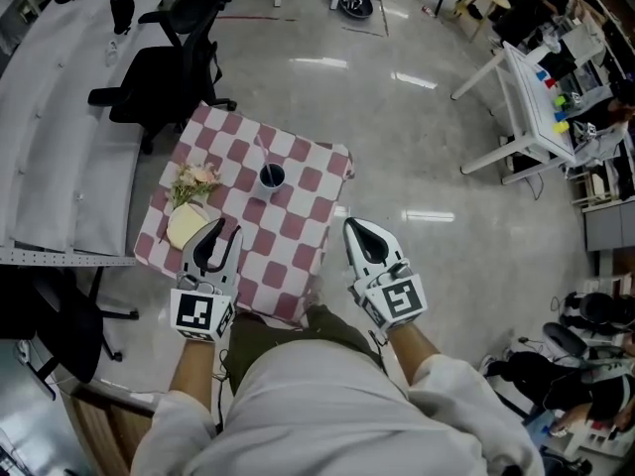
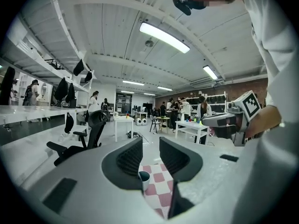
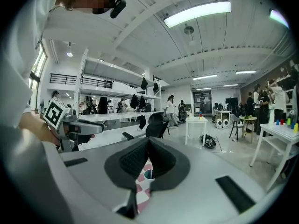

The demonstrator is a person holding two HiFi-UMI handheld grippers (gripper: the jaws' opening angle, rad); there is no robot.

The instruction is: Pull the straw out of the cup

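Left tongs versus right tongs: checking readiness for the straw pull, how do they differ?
The left tongs stand open; the right tongs are shut. The left tongs hover over the checked cloth; the right tongs hang just off its edge. Both are empty and aim at the cup.

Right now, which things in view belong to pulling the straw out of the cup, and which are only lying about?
For the job: cup, straw in it, left gripper (jaws apart, empty), right gripper (jaws together, empty).

Lying about: flowers, pale yellow item beside them, checkered cloth, black office chair.
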